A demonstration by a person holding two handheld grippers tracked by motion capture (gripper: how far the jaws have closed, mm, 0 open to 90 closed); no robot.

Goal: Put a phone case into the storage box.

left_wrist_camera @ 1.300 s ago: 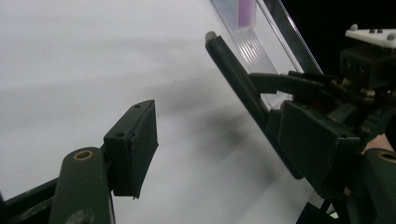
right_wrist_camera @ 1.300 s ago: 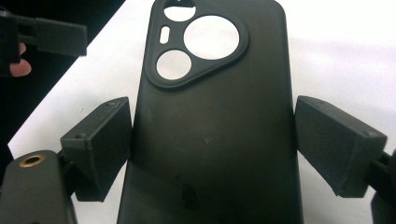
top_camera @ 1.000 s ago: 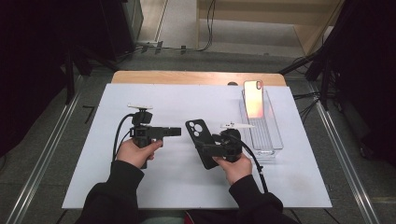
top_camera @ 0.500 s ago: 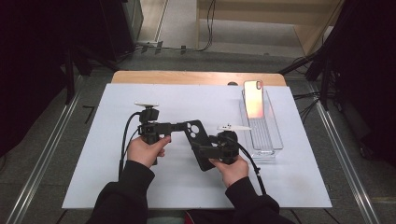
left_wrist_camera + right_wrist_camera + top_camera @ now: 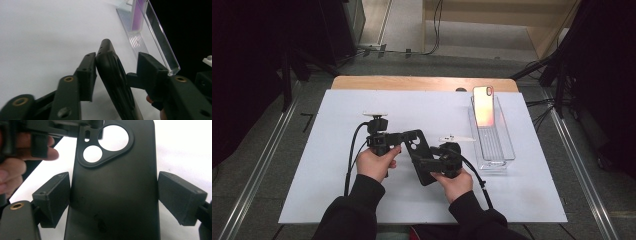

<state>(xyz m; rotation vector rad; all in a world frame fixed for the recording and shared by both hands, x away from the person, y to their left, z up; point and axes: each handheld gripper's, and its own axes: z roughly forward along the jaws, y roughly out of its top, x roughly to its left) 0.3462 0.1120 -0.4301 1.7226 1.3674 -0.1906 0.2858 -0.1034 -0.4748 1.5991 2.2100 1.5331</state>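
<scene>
The high view looked forward and down on the whole bench point(image 5: 337, 150) from above the person's side, rather far. The left gripper view looked along the left claw point(image 5: 115, 72), very near, across the bench toward the clear tray point(image 5: 160, 42). The right gripper view looked along the right claw point(image 5: 113, 200), very close to the black phone case point(image 5: 117, 195). All 3 views shared this case; the tray was shared by 2.
</scene>
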